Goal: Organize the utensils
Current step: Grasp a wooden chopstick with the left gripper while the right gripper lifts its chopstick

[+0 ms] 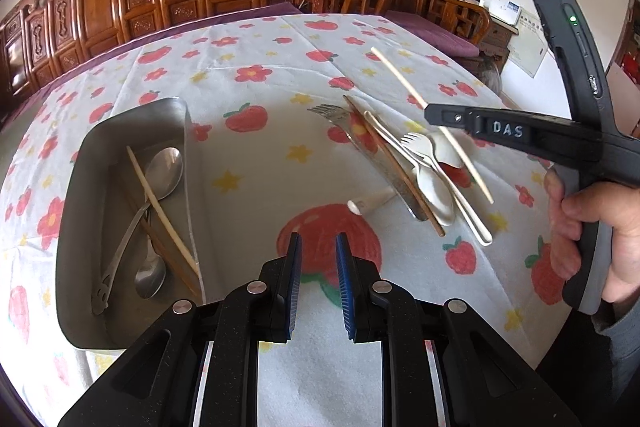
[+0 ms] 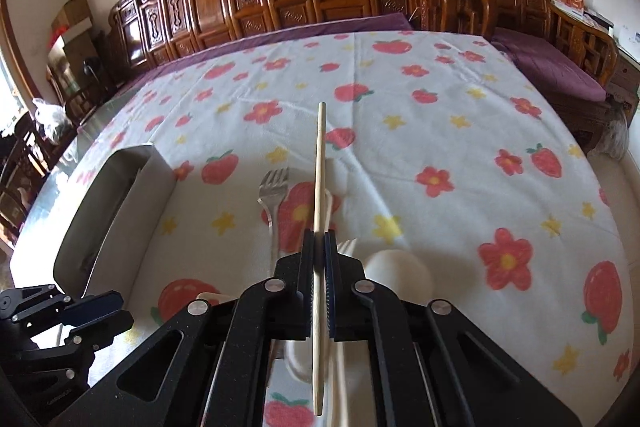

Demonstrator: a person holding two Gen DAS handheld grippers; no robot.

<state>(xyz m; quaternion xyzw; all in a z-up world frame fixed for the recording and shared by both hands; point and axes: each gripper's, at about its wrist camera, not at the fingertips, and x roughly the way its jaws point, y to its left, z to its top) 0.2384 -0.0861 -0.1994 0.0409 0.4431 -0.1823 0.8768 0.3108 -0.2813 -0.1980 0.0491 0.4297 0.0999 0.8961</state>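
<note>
My views are bright with soft daylight, sharp mid-frame, edges bowed and black-cornered, faint shadows on the surface (image 1: pixel 248 75).

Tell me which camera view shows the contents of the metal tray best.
The left wrist view: it looks down into the metal tray, showing two spoons and chopsticks. The right wrist view shows only the tray's outer wall and rim, not its contents.

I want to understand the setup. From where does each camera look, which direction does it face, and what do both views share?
Left wrist: sits on the left gripper, looks down over its empty fingers at the metal tray and utensil pile; the right hand shows.
Right wrist: sits on the right gripper, shut on a pale chopstick; the left gripper shows lower left.
Shared: tray, metal fork, chopstick, tablecloth.
</note>
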